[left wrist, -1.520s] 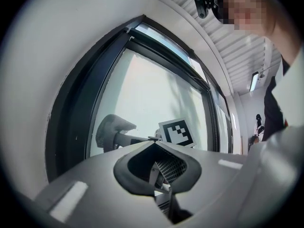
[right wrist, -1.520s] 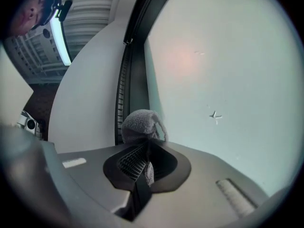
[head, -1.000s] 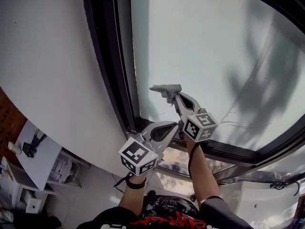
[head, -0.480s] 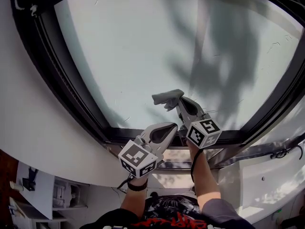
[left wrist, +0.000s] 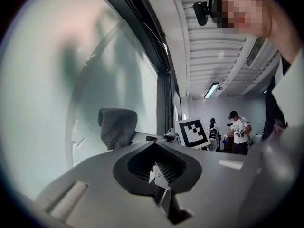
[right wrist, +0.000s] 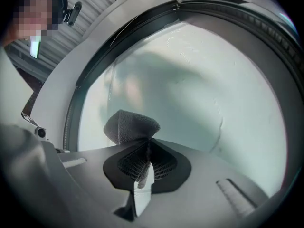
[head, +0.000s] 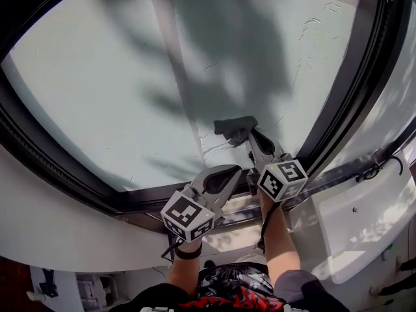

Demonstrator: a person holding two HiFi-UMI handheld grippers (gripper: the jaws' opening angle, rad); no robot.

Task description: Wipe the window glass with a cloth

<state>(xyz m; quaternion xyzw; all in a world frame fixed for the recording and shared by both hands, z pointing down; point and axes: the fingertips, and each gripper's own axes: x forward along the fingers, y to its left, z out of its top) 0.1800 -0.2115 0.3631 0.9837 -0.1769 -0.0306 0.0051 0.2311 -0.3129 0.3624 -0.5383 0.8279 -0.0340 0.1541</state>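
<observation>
Grey textured cloth, bunched, held at the frosted pale window glass toward the lower right of the pane, near the dark window frame; whether cloth and glass touch cannot be told. Right gripper: jaws pinched on a fold of the cloth, whose bulk stands out beyond the fingertips. Left gripper: jaws pressed together with nothing between them, held below and just left of the right gripper, over the lower frame rail. White streaks mark the glass just below the cloth.
</observation>
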